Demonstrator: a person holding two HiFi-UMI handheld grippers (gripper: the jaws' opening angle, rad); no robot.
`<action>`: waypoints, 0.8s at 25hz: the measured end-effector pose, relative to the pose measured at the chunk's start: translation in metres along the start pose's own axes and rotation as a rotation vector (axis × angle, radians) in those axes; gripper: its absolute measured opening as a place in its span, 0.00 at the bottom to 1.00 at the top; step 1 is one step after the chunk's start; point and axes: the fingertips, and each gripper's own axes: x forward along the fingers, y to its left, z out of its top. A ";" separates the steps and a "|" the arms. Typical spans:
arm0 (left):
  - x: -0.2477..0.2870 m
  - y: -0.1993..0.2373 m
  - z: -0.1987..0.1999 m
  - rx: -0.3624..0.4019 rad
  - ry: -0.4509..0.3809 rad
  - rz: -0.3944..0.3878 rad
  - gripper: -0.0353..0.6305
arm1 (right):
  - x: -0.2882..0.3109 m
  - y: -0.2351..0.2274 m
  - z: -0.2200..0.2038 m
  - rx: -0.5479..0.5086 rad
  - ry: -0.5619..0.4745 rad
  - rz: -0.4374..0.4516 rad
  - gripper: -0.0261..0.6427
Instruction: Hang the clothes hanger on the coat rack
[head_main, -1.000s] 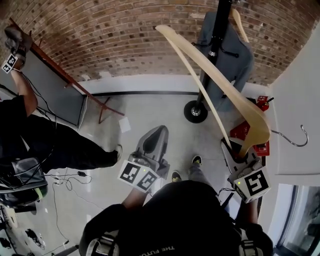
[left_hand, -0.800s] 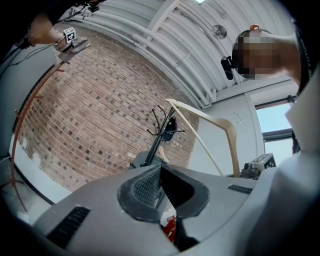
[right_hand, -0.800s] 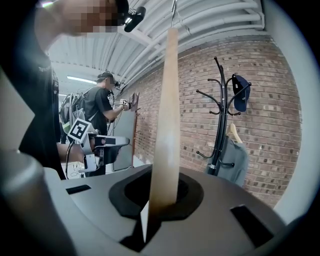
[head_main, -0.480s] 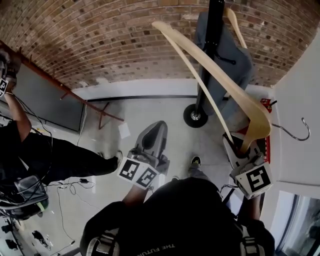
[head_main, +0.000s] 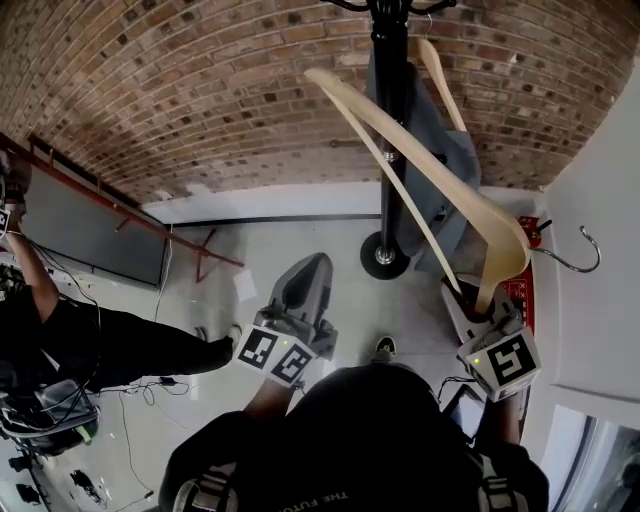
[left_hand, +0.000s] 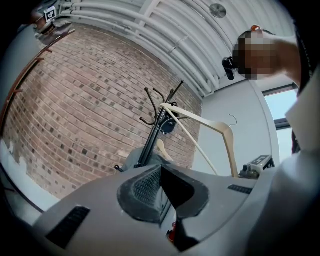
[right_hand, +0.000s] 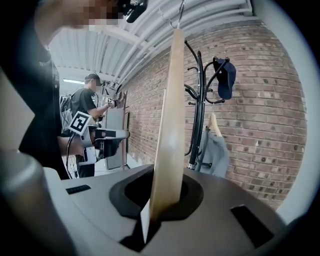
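Note:
My right gripper (head_main: 470, 300) is shut on the lower end of a pale wooden clothes hanger (head_main: 440, 170). The hanger slants up and left across the black coat rack pole (head_main: 388, 130), with its metal hook (head_main: 578, 252) out to the right. In the right gripper view the hanger (right_hand: 167, 125) stands upright between the jaws, left of the coat rack (right_hand: 199, 110). A blue cap (right_hand: 225, 77) and a grey jacket (right_hand: 212, 152) hang on the rack. My left gripper (head_main: 312, 262) is shut and empty, left of the rack's base (head_main: 385, 257).
A white wall (head_main: 600, 180) stands close on the right, with a red object (head_main: 522, 290) on the floor below it. Another person (head_main: 60, 330) stands at the left by a board (head_main: 100, 230) that leans on the brick wall. Cables (head_main: 130, 400) lie on the floor.
Both grippers have moved forward toward the coat rack. The rack now sits nearer and more central, and the hanger's arm crosses its pole. Neither grip has altered.

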 end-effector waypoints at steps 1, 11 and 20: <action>0.007 -0.002 -0.001 0.001 -0.001 -0.001 0.08 | 0.001 -0.006 -0.002 -0.002 0.003 0.004 0.08; 0.042 -0.001 -0.002 -0.001 -0.008 0.007 0.08 | 0.016 -0.033 -0.006 -0.006 0.031 0.049 0.08; 0.075 0.015 -0.002 -0.009 -0.009 -0.015 0.08 | 0.041 -0.051 -0.009 -0.016 0.047 0.056 0.08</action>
